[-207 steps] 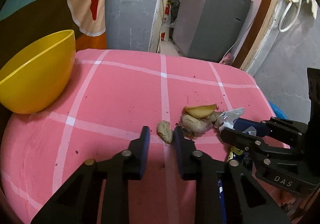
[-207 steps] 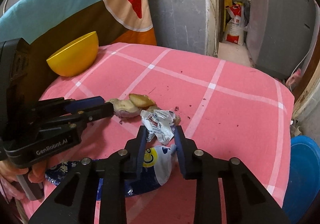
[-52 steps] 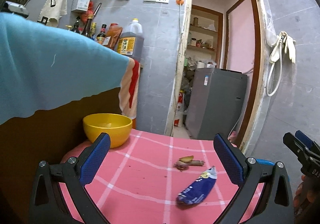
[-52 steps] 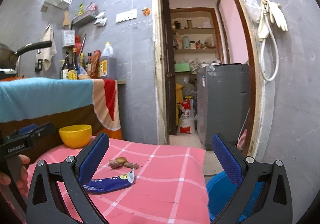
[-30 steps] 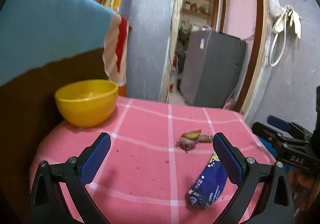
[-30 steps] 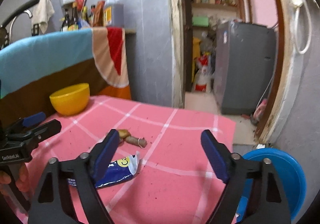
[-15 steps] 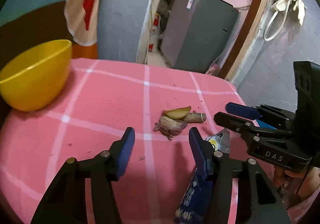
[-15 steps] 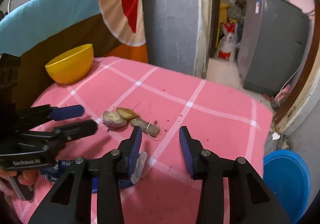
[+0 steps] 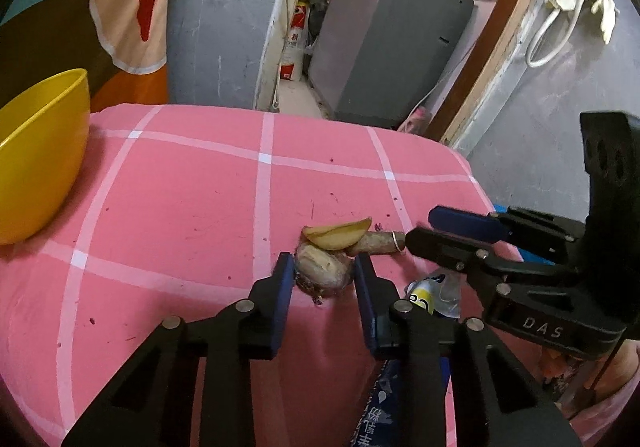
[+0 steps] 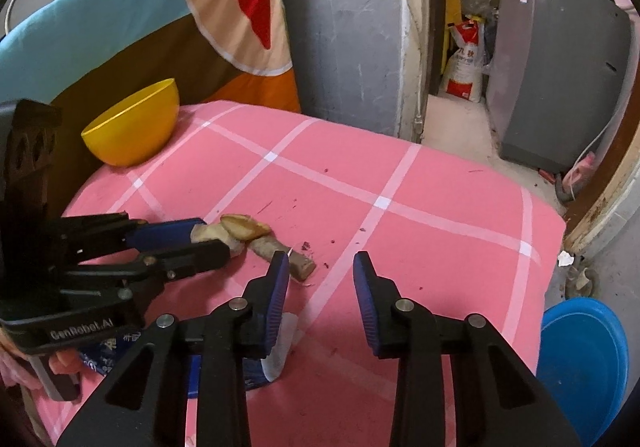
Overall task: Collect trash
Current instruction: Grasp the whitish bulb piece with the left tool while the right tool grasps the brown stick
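A pale vegetable scrap [image 9: 324,271] lies on the pink checked tablecloth [image 9: 180,187]. My left gripper [image 9: 324,279] has closed on it, a pad against each side. Just behind it rest a yellow wedge [image 9: 336,235] and a brown root stub [image 9: 376,241]. My right gripper [image 10: 320,279] is open with nothing between its fingers, its left finger right beside the root stub [image 10: 280,251]. A blue snack wrapper [image 9: 430,291] lies between the two grippers, partly hidden under them. In the right wrist view the left gripper [image 10: 212,239] comes in from the left.
A yellow bowl [image 10: 132,131] stands at the table's far left corner. On the floor to the right of the table sits a blue basin [image 10: 584,359]. A grey washing machine [image 9: 384,43] stands beyond the doorway. A draped cloth hangs behind the table.
Both grippers have come down to the table and narrowed. The left one moved forward and closed round the pale scrap. The right one moved in beside the root stub.
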